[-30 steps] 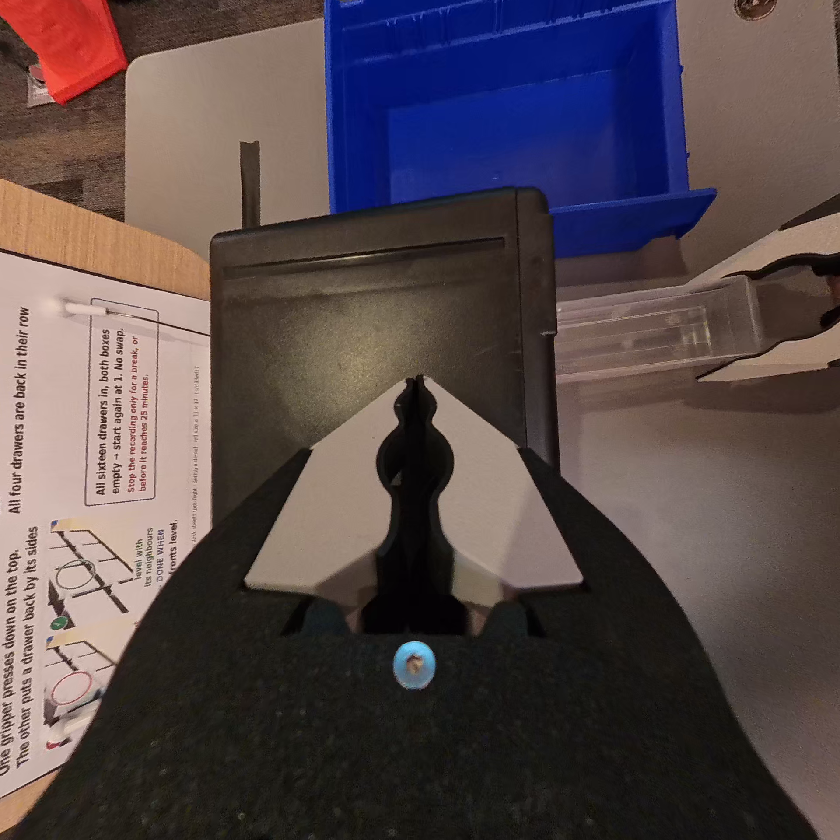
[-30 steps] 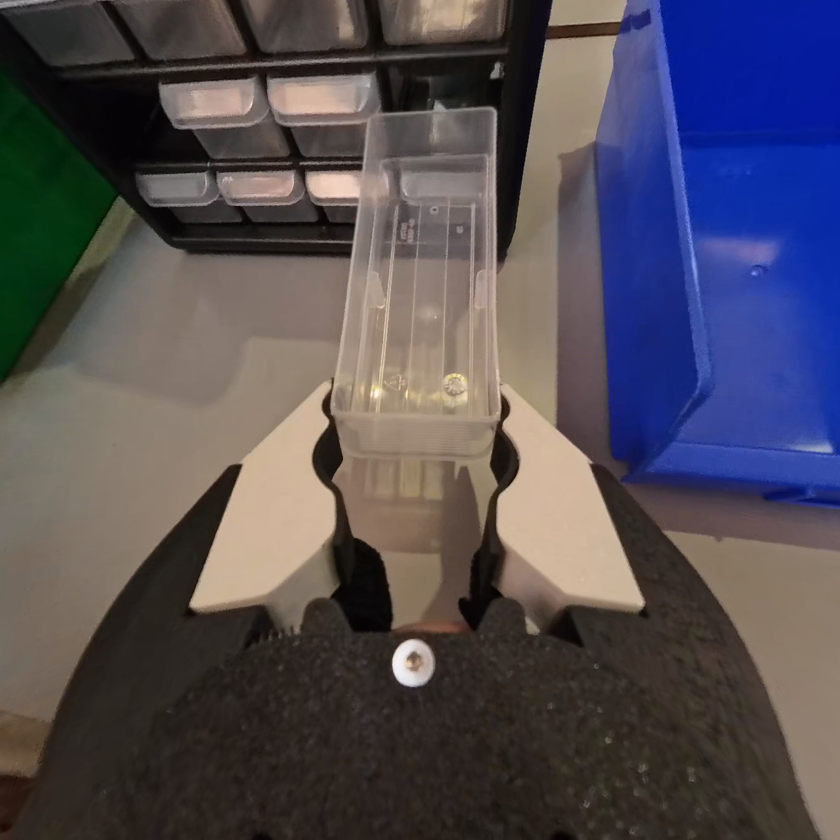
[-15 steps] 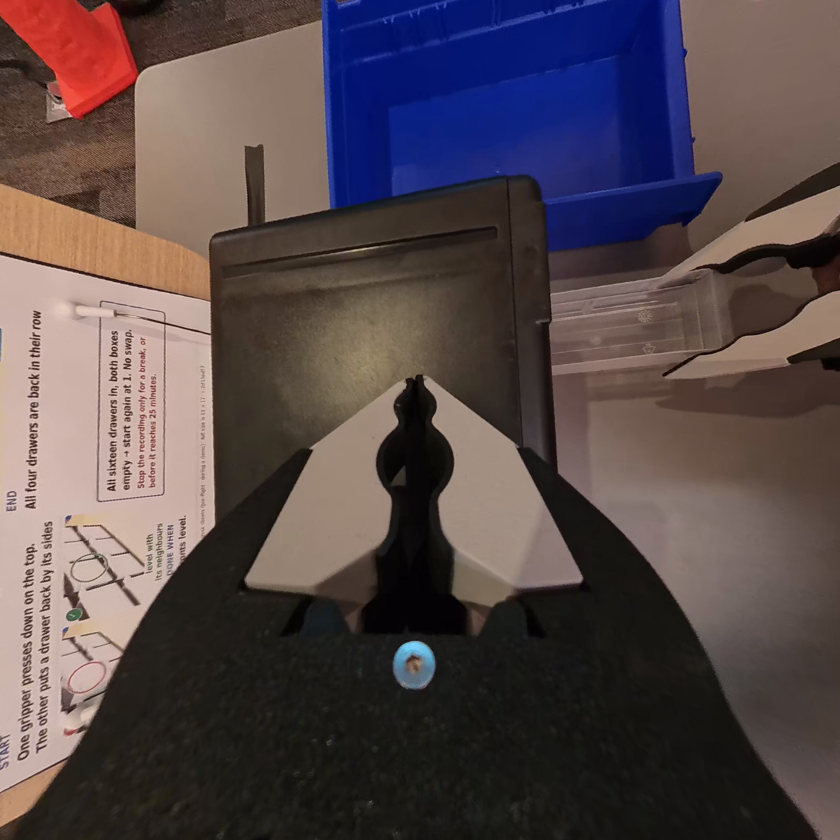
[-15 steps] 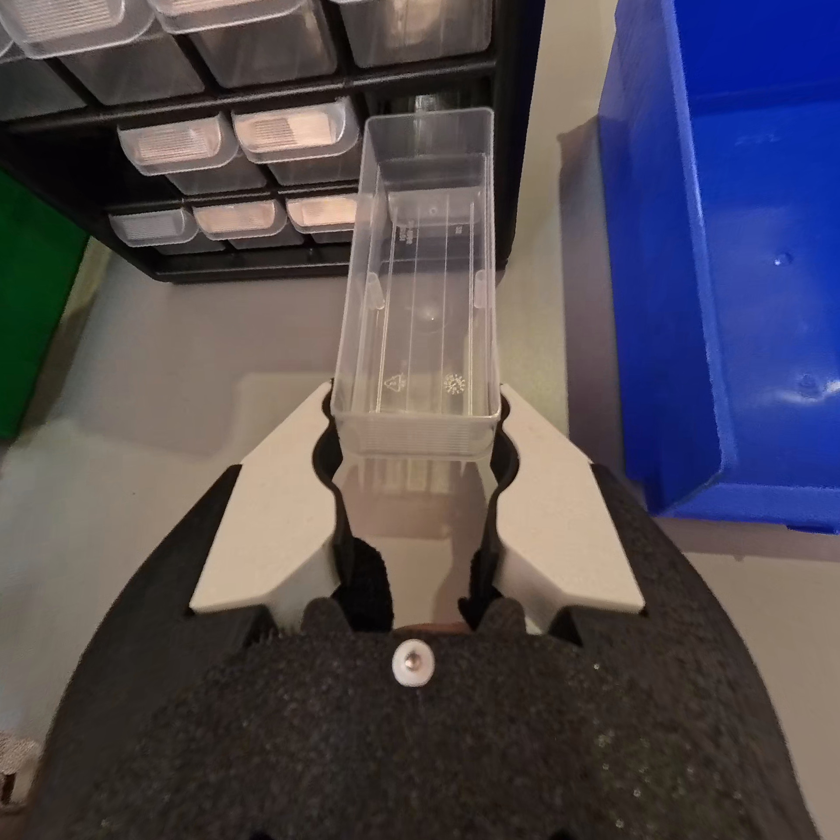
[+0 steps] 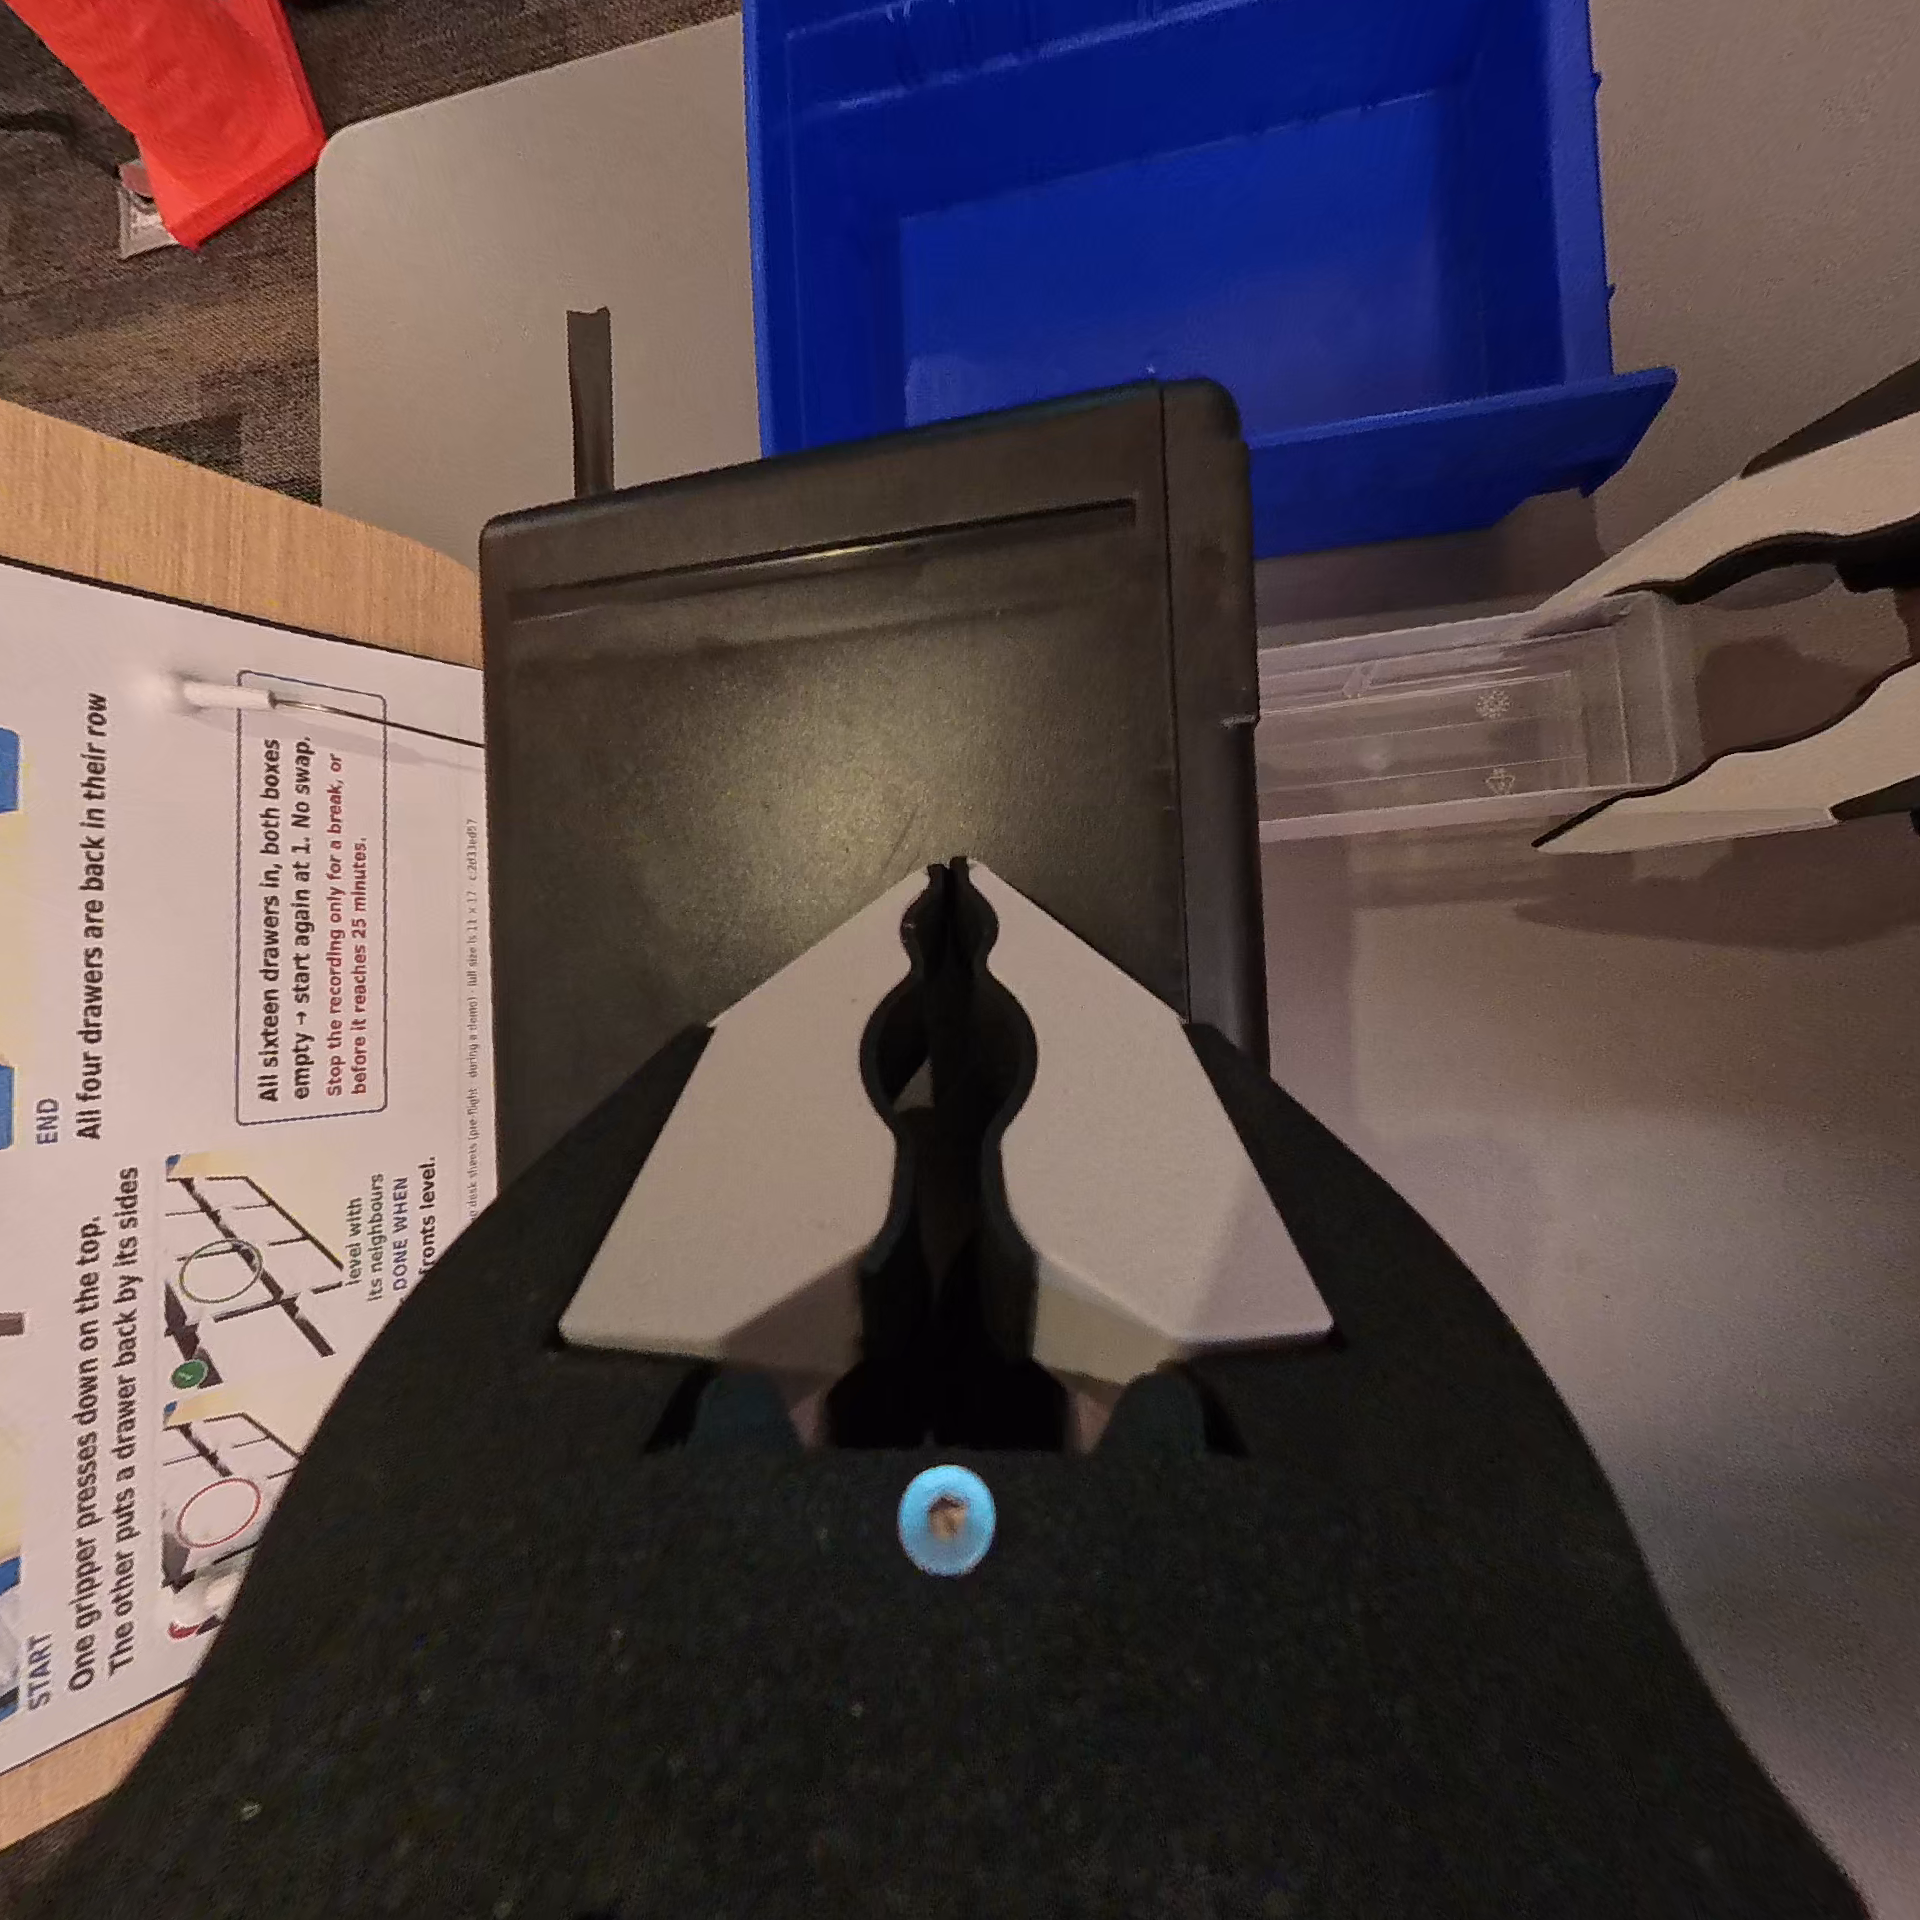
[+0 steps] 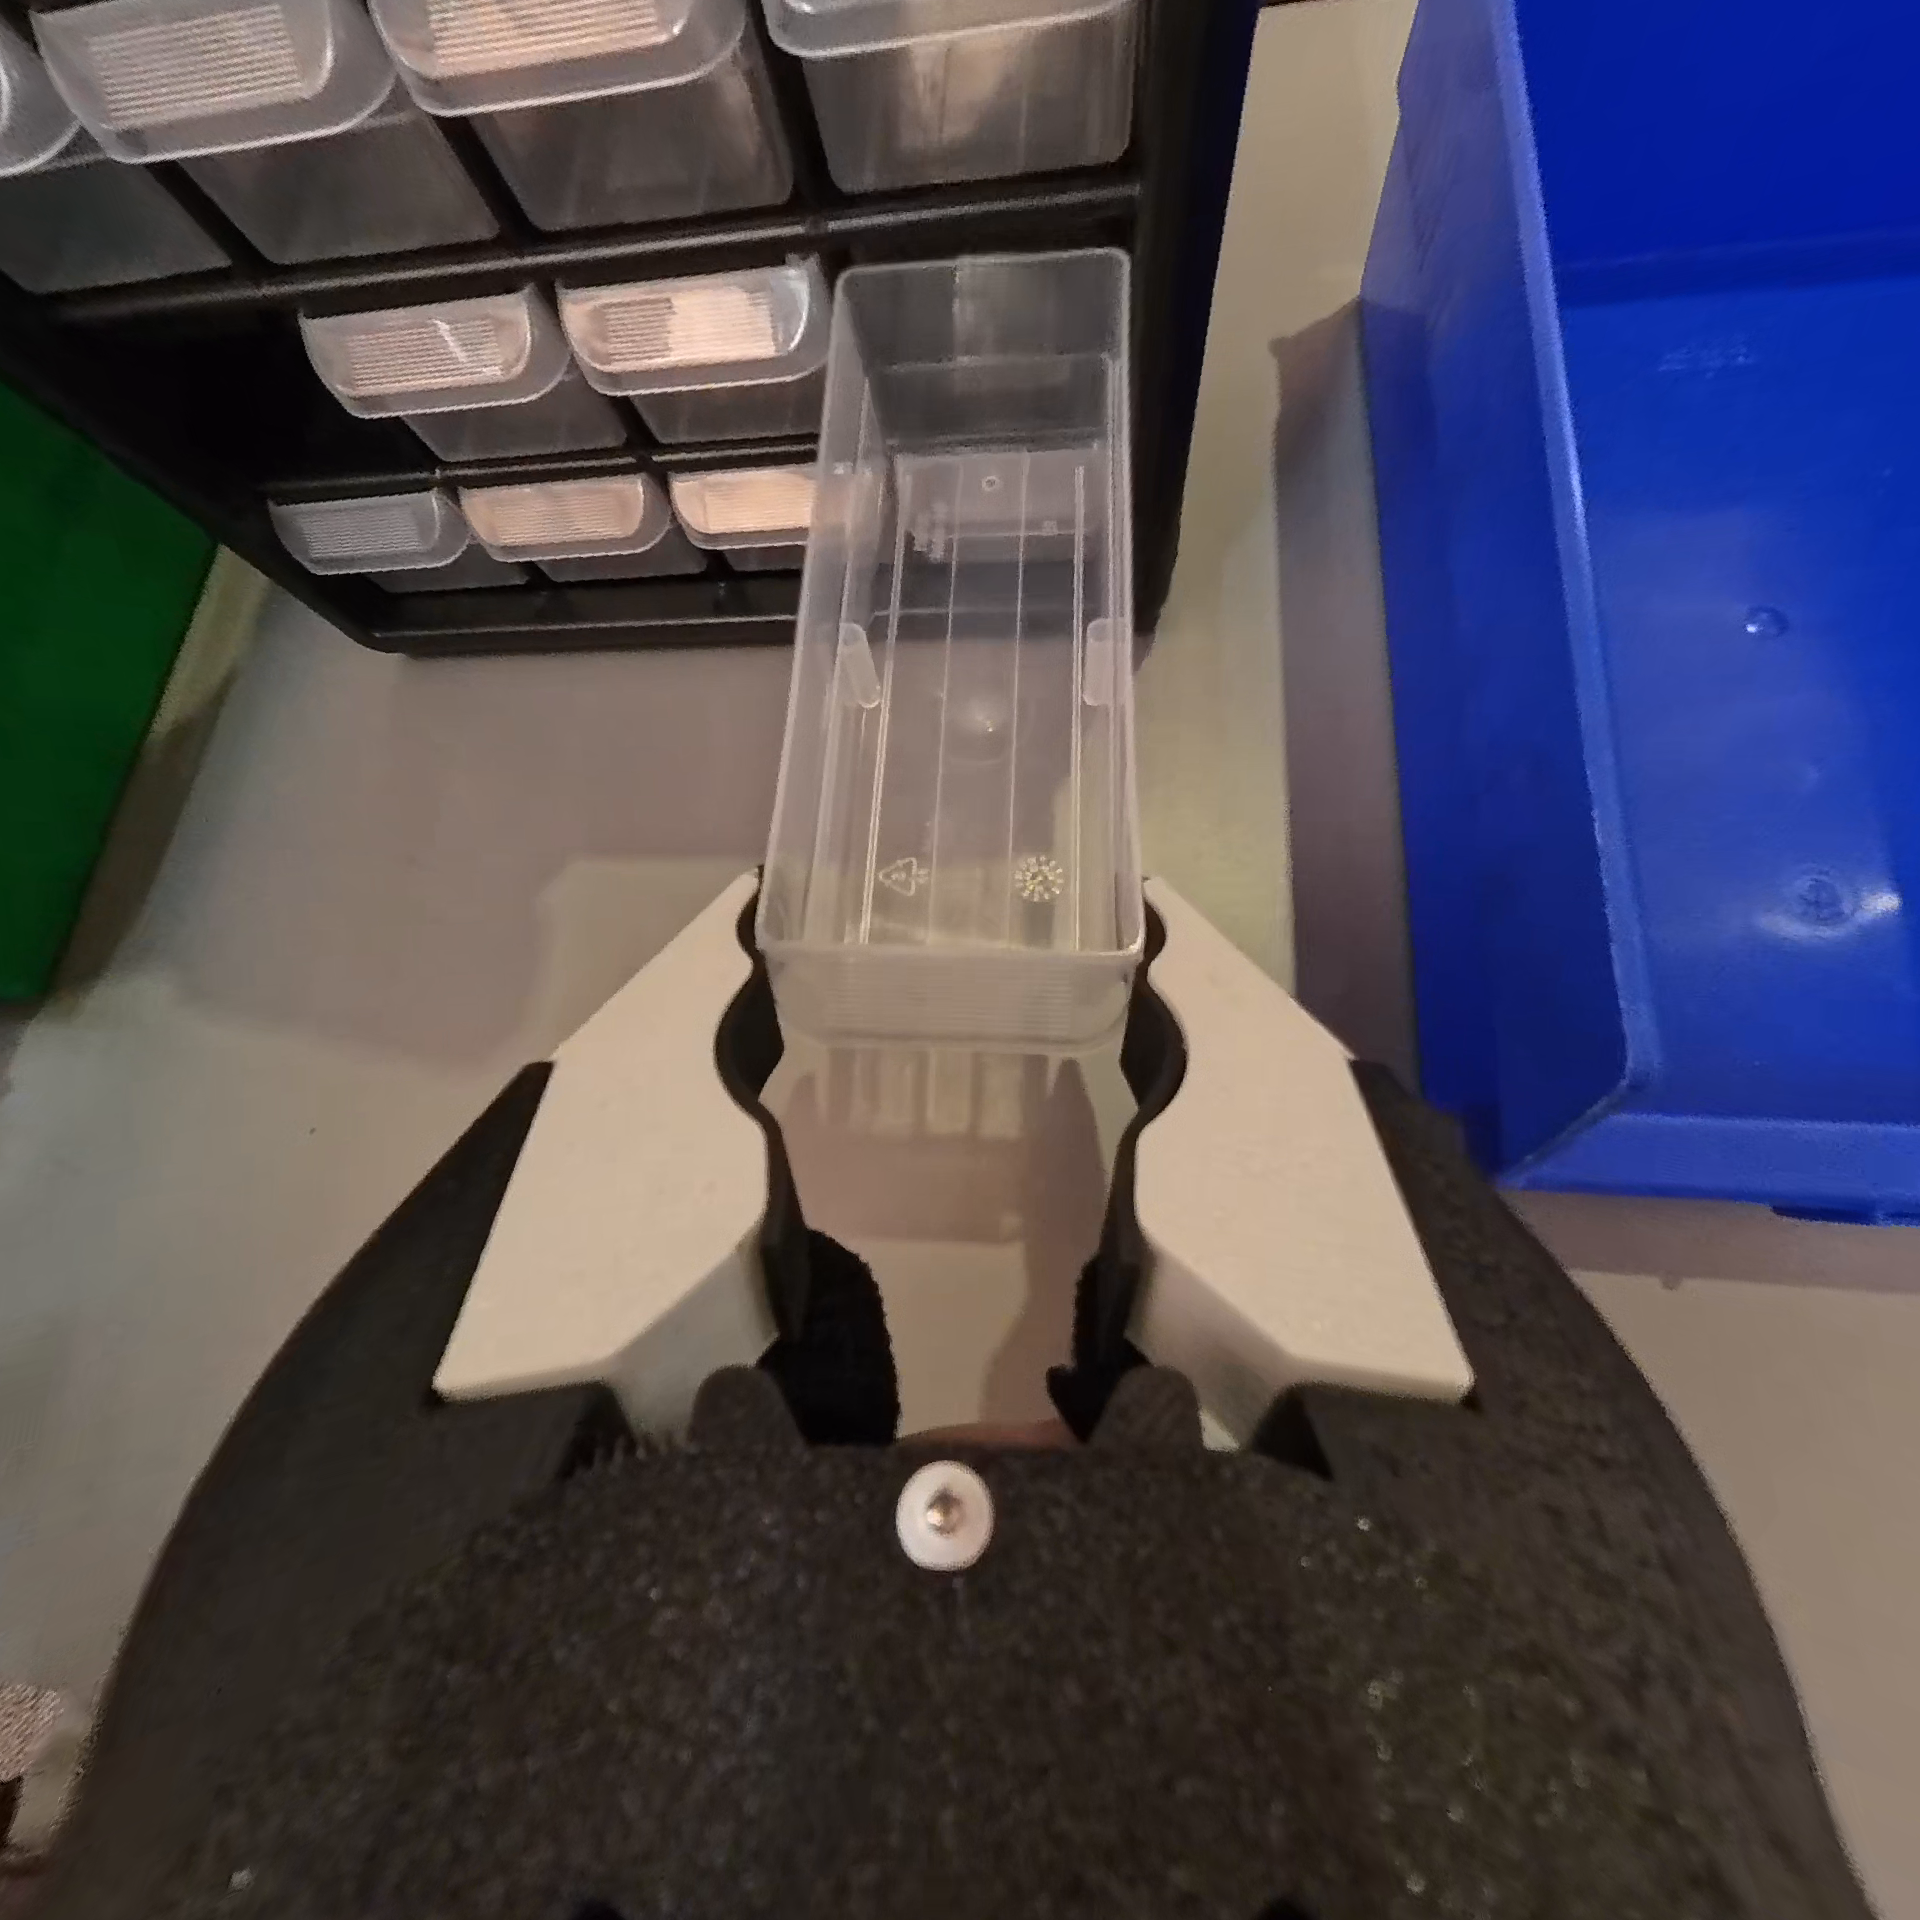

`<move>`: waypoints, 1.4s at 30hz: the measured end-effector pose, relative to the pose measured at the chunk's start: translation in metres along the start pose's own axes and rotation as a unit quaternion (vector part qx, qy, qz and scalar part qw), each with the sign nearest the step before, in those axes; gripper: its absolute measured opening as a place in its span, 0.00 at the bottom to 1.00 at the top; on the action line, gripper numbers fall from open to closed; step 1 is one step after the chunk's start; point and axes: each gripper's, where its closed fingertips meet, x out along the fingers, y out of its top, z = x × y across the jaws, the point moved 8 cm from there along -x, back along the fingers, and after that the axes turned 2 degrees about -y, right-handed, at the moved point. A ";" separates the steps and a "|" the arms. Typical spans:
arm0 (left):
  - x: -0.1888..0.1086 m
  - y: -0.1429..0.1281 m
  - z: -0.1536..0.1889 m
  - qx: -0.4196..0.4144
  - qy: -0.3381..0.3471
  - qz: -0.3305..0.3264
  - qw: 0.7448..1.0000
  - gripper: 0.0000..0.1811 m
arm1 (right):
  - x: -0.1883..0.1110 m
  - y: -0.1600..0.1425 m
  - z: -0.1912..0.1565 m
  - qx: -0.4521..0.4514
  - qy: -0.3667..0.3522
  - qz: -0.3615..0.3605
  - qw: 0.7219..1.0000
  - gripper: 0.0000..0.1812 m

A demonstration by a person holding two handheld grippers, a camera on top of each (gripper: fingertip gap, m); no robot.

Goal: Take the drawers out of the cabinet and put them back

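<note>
Across the left wrist view, from left to right: a printed instruction sheet (image 5: 208,1039) lies on a wooden board at the left edge, and the black cabinet (image 5: 852,727) fills the centre of the frame. Your left gripper (image 5: 951,868) sits clenched on nothing, its tips together and down on the cabinet's top, apparently steadying it. A blue bin (image 5: 1195,229) stands beyond the cabinet in the upper middle, and it is empty as far as you can see into it. At the right edge, your right gripper (image 5: 1662,717) grasps a clear drawer (image 5: 1455,727) by its front end, with the drawer's far end at the cabinet's face.

In the right wrist view, a green bin (image 6: 73,675) shows at the left edge. The cabinet (image 6: 623,613) occupies the upper left, with clear drawers seated in every slot in view except the one you are working. In the centre, the drawer (image 6: 966,675) is clamped by its sides between the fingers of the right gripper (image 6: 951,935). Its back end points into the slot at the right end of a row, level with the two seated fronts to its left. Whether it has entered the slot cannot be told. The blue bin (image 6: 1662,623) stands on the desk (image 6: 468,831) at the right.

Judging by the full rows, this reads as the return stage, nearly done in what shows. Left for you: slide this drawer home until its front is level with its neighbours. The cabinet's upper rows are cut off, so drawers may remain there.
</note>
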 end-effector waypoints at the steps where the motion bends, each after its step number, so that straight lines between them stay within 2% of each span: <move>1: 0.000 0.000 0.000 0.000 0.000 0.000 1.000 0.00 | 0.000 0.000 0.000 -0.001 0.001 0.001 1.000 0.36; 14: 0.000 0.000 -0.001 -0.005 -0.005 -0.002 1.000 0.00 | 0.003 0.006 0.002 -0.005 -0.002 0.000 1.000 0.36; 22: 0.000 0.000 -0.001 -0.007 -0.005 -0.003 1.000 0.00 | 0.028 0.018 0.003 -0.025 -0.010 0.015 1.000 0.36; 30: 0.000 0.000 -0.001 -0.012 -0.008 -0.002 1.000 0.00 | 0.066 0.046 0.000 -0.032 -0.023 0.067 0.997 0.36; 32: 0.000 0.000 -0.001 -0.014 -0.010 -0.001 1.000 0.00 | 0.066 0.048 -0.002 -0.047 -0.016 0.085 0.995 0.39; 33: 0.000 0.000 -0.001 -0.015 -0.011 0.000 1.000 0.00 | 0.063 0.047 -0.002 -0.050 -0.013 0.096 0.994 0.43; 35: 0.001 0.000 -0.002 -0.018 -0.013 0.002 1.000 0.00 | 0.052 0.040 -0.003 -0.048 -0.002 0.115 0.992 0.44; 37: 0.000 -0.001 -0.002 -0.020 -0.016 0.004 1.000 0.00 | 0.039 0.028 -0.002 -0.037 0.001 0.127 0.991 0.42; 39: 0.000 -0.001 -0.002 -0.022 -0.017 0.005 1.000 0.00 | 0.031 0.015 -0.004 -0.023 0.009 0.147 0.989 0.30; 42: 0.001 0.000 -0.002 -0.023 -0.018 0.002 1.000 0.00 | 0.040 0.011 -0.003 -0.033 -0.011 0.156 0.987 0.19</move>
